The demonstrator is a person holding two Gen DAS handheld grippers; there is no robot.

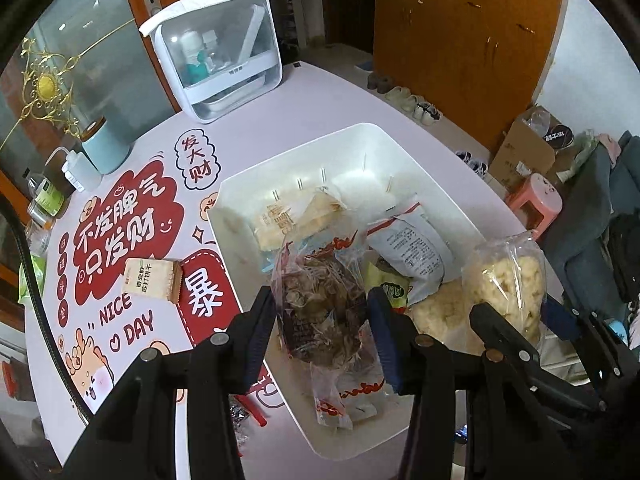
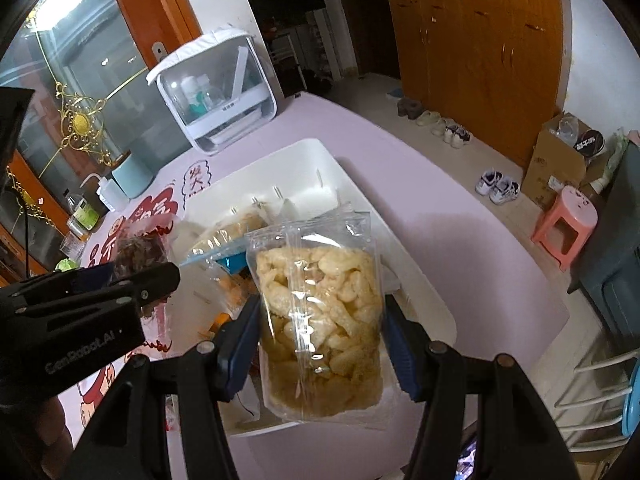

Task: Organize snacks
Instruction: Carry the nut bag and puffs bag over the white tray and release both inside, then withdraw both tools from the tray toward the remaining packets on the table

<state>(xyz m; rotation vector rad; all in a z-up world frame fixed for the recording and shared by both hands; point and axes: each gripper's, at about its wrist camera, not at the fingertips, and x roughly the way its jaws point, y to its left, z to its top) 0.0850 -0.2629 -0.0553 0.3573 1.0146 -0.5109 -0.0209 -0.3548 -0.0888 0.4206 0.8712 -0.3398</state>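
My left gripper (image 1: pixel 322 306) is shut on a clear bag of brown dried snack (image 1: pixel 320 304) with red print, held over the near end of the white bin (image 1: pixel 352 130). My right gripper (image 2: pixel 322 314) is shut on a clear bag of pale puffed snacks (image 2: pixel 320 312), upright above the bin's (image 2: pixel 304 152) near right part. In the left wrist view the puffed bag (image 1: pixel 508 280) hangs just right of the brown bag. The bin holds cracker packs (image 1: pixel 288 216), a grey-white pouch (image 1: pixel 408 248) and a green pack (image 1: pixel 390 290). One cracker pack (image 1: pixel 150 280) lies on the printed table mat, left of the bin.
A white case with clear walls (image 1: pixel 220 52) stands at the table's far end. A teal cup (image 1: pixel 104 148), a squeeze bottle (image 1: pixel 78 172) and jars line the left edge. To the right, past the table edge, stand a pink stool (image 2: pixel 566 220), shoes and cardboard boxes.
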